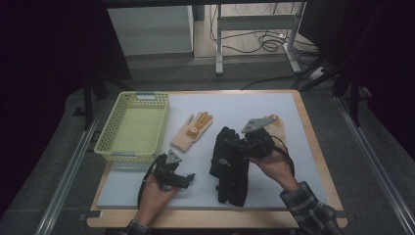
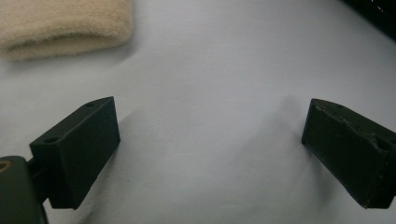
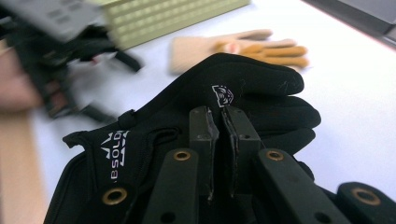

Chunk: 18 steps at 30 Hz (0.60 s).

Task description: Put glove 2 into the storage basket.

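A black glove [image 1: 230,178] with white lettering lies lengthwise at the middle of the white mat. My right gripper [image 1: 234,146] is at its upper end. In the right gripper view the jaws [image 3: 219,114] are pressed together against the black glove [image 3: 261,84], pinching its fabric. My left gripper [image 1: 188,177] rests low near the mat's front left, its jaws [image 2: 210,154] wide open over bare mat. A cream glove with orange fingers [image 1: 192,131] lies flat beside the basket; its cuff [image 2: 65,28] shows ahead of the left jaws.
A pale yellow mesh basket [image 1: 110,152] stands at the mat's left, nothing visible inside it. Part of another cream glove [image 1: 276,122] peeks out behind my right gripper. The white mat [image 1: 293,166] covers a wooden table, bare at the right and far side.
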Tool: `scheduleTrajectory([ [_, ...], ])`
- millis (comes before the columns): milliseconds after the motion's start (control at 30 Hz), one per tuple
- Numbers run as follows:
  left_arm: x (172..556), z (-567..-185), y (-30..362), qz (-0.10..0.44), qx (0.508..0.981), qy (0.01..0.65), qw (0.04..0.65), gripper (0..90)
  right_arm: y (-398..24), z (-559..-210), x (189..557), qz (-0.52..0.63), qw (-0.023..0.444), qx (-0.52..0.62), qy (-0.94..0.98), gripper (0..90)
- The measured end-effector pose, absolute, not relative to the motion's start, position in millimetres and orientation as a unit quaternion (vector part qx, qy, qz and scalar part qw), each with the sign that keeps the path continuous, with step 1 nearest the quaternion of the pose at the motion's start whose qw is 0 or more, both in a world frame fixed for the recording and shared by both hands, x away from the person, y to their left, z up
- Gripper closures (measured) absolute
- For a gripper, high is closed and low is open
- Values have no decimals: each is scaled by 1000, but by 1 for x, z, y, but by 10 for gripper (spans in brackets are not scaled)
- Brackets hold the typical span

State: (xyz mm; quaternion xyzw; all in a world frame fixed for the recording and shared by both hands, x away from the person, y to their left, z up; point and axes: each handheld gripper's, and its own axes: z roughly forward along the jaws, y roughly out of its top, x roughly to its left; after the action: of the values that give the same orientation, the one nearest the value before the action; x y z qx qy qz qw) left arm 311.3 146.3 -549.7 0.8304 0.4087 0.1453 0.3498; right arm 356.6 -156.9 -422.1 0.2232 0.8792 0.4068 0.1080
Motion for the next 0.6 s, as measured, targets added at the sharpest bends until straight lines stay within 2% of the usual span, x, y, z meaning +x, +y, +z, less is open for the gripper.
scheduleTrajectory([
  [167, 311, -550, 146, 145, 830, 409, 350, 43, -164, -437, 332, 393, 103, 190, 894, 816],
  [333, 311, -550, 146, 146, 830, 409, 350, 43, -160, -471, 333, 344, 104, 178, 916, 807],
  [367, 311, -550, 146, 146, 830, 409, 350, 43, -159, -484, 335, 318, 104, 178, 925, 760],
  [400, 311, -550, 146, 146, 830, 409, 350, 43, -159, -484, 335, 318, 104, 178, 925, 760],
  [433, 311, -550, 146, 146, 830, 409, 351, 43, -159, -494, 335, 312, 95, 184, 927, 665],
  [467, 311, -550, 146, 146, 831, 408, 349, 43, -159, -494, 335, 312, 95, 184, 927, 665],
  [567, 311, -550, 146, 146, 831, 408, 350, 43, -162, -494, 333, 332, 96, 207, 915, 502],
  [600, 311, -550, 146, 146, 830, 409, 351, 43, -162, -494, 333, 332, 96, 207, 915, 502],
])
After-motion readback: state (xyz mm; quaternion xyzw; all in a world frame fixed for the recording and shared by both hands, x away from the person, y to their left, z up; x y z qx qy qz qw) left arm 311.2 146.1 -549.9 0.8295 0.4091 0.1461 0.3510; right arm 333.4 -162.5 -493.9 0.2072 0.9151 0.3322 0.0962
